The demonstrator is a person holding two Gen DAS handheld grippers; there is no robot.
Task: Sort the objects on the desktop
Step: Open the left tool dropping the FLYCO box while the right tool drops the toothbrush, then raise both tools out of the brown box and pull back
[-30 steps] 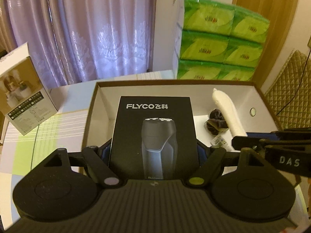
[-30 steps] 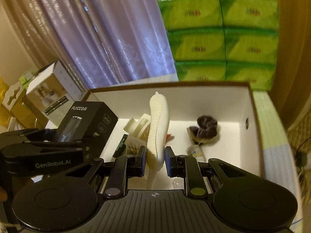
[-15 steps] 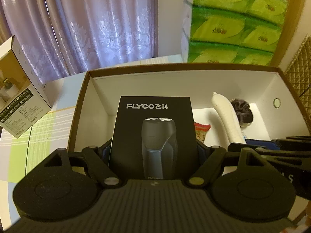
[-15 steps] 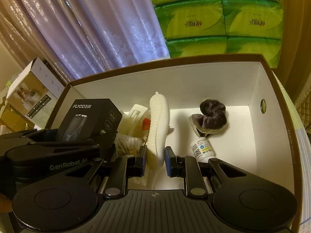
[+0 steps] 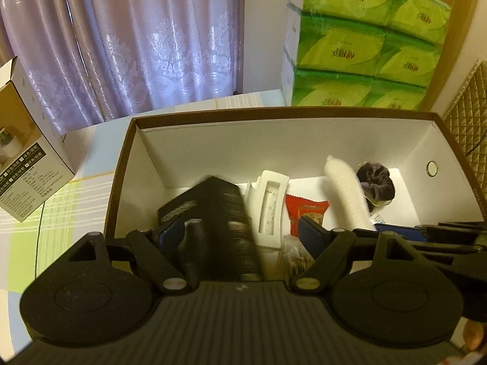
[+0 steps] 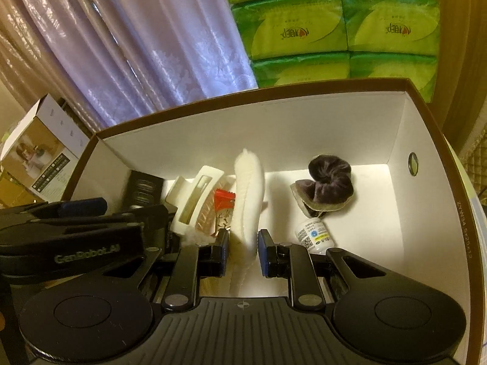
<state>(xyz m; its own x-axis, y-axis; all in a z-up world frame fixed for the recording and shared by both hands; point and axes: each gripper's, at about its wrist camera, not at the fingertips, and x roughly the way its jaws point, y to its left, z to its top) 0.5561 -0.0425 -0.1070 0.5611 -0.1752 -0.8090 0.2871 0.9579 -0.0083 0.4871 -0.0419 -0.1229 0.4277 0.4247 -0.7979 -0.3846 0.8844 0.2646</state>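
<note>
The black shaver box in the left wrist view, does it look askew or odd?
Yes. The black shaver box is tilted and motion-blurred between the open left gripper fingers, inside the brown storage box, apparently dropping rather than resting flat.

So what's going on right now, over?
Left gripper jaws open, black box dropping into the big box. Right gripper jaws open around the white roll. Hair clip and snack packet crowd the floor.

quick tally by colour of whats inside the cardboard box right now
Inside the cardboard box:
White: 3 - hair claw clip, long ribbed white piece, small bottle
Black: 1 - shaver box
Red: 1 - snack packet
Dark purple: 1 - scrunchie
Clear: 1 - crinkly packet, contents unclear
Total: 7
</note>
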